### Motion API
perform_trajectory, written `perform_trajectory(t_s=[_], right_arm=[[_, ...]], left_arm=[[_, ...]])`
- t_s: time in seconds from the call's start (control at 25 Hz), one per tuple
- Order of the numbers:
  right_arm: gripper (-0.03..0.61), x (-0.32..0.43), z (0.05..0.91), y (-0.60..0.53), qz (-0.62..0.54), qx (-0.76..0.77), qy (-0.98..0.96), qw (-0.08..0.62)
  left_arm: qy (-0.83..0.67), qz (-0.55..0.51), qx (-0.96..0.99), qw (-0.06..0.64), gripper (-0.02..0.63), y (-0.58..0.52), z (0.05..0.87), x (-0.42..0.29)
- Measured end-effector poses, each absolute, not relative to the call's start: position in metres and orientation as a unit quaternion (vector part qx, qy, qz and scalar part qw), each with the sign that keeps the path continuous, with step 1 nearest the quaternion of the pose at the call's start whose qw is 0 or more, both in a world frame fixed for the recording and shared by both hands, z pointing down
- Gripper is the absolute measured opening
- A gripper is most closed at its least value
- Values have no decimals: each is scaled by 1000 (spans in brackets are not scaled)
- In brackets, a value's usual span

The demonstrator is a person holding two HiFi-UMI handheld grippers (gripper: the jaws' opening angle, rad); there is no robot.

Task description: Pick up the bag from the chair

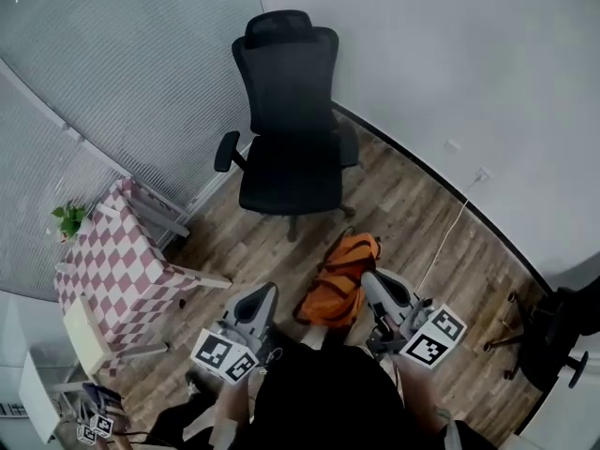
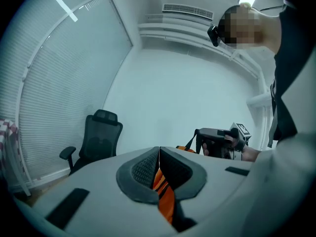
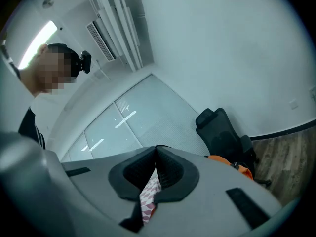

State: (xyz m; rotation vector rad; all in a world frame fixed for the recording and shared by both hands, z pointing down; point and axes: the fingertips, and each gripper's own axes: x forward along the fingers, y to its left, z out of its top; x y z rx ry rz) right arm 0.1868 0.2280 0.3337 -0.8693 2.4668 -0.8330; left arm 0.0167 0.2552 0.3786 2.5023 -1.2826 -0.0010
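While the bag (image 1: 339, 284) hangs clear of the chair (image 1: 291, 157), raise both grippers at the same rate and at equal height, so the load neither swings nor slips from a strap. Do not relax the squeeze. The left gripper (image 2: 159, 151) is clenched, with orange webbing (image 2: 165, 191) of the bag pinched between its jaws. The right gripper (image 3: 157, 149) is clenched tight as well. A thin black strap (image 2: 196, 138) runs from its tips down to the bag, so it appears to grip that strap. The bag hangs between the two grippers, just below their tips. The chair stands well ahead of them, its seat bare.
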Motion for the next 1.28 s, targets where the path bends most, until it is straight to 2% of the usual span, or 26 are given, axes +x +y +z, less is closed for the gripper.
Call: perform_trajectory(t_s=[0.6,1.28], right_arm=[[21,164,325,257,-277,-294,895,189],[21,169,336,266,-274,-300,900,160]], left_arm=[[-448,-5,883,143,32,276,367,11],[-451,-5,879,156,32,285,380,16]])
